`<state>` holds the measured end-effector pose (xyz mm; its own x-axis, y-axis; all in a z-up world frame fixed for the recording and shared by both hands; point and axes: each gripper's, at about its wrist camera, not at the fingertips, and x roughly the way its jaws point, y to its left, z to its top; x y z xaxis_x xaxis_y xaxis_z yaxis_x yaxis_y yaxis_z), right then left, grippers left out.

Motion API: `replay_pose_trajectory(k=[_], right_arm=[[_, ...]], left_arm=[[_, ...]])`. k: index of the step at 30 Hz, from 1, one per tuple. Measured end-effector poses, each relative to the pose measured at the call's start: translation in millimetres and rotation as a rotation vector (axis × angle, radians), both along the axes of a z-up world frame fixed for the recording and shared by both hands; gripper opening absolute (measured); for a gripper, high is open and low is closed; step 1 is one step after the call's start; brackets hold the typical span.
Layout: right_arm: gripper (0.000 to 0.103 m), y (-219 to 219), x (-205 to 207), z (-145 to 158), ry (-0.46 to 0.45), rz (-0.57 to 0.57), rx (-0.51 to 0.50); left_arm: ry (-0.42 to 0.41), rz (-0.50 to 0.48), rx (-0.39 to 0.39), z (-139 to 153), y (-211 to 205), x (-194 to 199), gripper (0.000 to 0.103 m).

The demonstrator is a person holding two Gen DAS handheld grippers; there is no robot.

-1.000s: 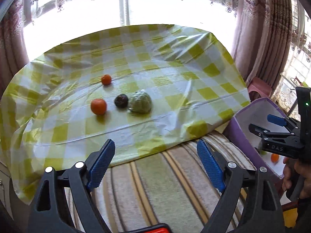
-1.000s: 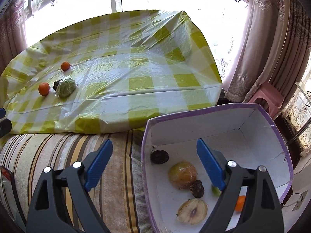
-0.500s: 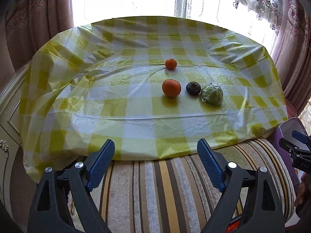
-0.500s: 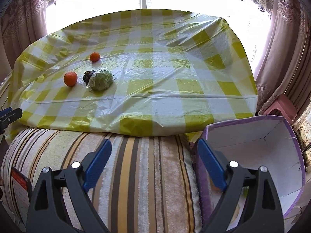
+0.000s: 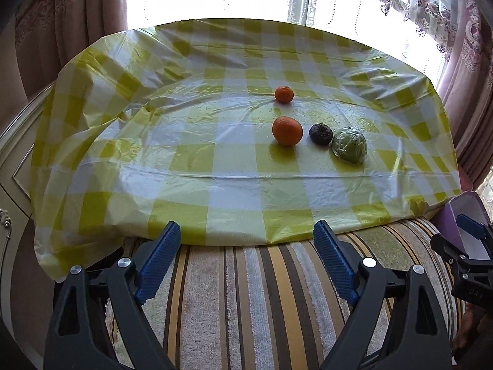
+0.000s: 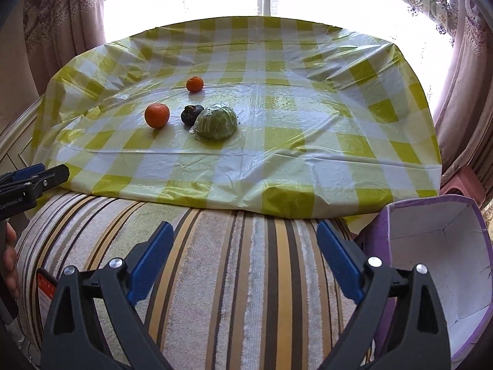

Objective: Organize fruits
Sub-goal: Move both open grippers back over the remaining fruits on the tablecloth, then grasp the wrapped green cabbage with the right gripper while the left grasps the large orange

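On the checked tablecloth (image 5: 215, 166): two oranges (image 5: 287, 130), dark fruit (image 5: 320, 134), wrapped green fruit (image 5: 349, 144). Swung away from purple box (image 6: 437, 265) toward these. Left gripper (image 5: 246, 259) and right gripper (image 6: 246, 259) empty, jaws spreading wider. Next pick likely.

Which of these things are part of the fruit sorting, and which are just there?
Part of the job: large orange, small orange, dark fruit, wrapped green fruit, purple box.

Just there: checked cloth, striped cushion, curtains, pink stool.
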<state>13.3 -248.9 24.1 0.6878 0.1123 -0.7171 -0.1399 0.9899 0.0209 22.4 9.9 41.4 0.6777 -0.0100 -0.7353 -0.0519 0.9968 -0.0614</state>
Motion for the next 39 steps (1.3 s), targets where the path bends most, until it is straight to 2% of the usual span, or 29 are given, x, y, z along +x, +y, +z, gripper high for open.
replay_pose_trajectory(k=[4,8,12,17,20,27,31,39], right_arm=[[0.101,13.4,-20.4,8.3,-0.102,-0.114,-0.021],[0.101,31.2,-34.4,13.1,-0.155,-0.108,0.007],[0.101,37.5,-31.2,10.2,-0.116,-0.037,0.061],[0.101,34.6,-16.2,4.2,-0.067,-0.045,0.086],[0.101,37.1,-0.7,1.4,-0.048,-0.035,0.068],[0.101,49.0,43.2,-1.9,-0.027,0.007,0.041],[0.101,50.8,74.9,-0.8,-0.033,-0.001,0.014],[0.101,53.3,139.0,-14.9,-0.01,-0.004,-0.029]], left_arm=[[-0.011,0.039,-0.014,-1.7,2.1,-3.7,0.088],[-0.016,0.056,-0.003,-4.9,2.0,-8.0,0.088],[-0.004,0.065,-0.033,-12.0,7.0,-8.4,0.088],[-0.004,0.053,-0.054,-14.6,11.0,-6.6,0.088],[-0.009,0.034,-0.077,-13.3,12.5,-0.4,0.088],[0.018,-0.016,-0.083,-15.8,8.3,38.0,0.084],[0.042,-0.077,-0.097,-16.0,-1.8,73.8,0.076],[0.077,-0.146,-0.048,-21.1,-24.8,154.3,0.068]])
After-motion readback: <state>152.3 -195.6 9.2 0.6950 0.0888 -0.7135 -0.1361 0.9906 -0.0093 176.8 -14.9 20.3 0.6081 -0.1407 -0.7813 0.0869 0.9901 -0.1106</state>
